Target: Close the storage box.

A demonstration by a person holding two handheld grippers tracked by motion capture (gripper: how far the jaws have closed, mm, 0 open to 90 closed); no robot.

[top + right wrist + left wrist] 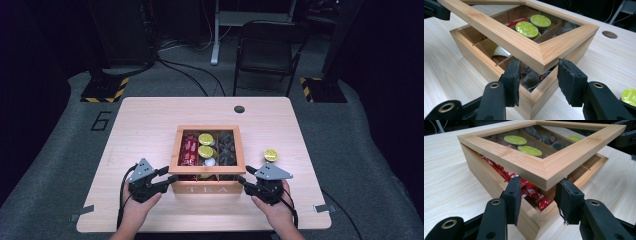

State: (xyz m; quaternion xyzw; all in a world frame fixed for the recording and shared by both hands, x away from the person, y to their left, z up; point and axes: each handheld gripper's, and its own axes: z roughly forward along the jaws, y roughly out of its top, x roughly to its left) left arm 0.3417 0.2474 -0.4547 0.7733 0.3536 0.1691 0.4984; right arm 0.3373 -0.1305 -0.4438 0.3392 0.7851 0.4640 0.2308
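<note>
High view: at the near edge of the counter (pixel 150 115), the left gripper (pixel 170 178) and right gripper (pixel 241 180) flank the tea box (pixel 207 188), though whether either grips its glass-paned lid (pixel 207 129) is too small to tell. Left gripper view: the part-open jaws straddle the raised lid's corner (pixel 544 173) above red packets (pixel 534 193), contact unclear; a slip could drop it. Right gripper view: these jaws likewise bracket the other corner (pixel 541 53), with a green capsule (pixel 630 97) cut off at the frame's edge

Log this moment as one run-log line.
tea box on table | lid raised at front | left gripper at lid's left corner | right gripper at right corner | green-topped capsule beside box
</note>
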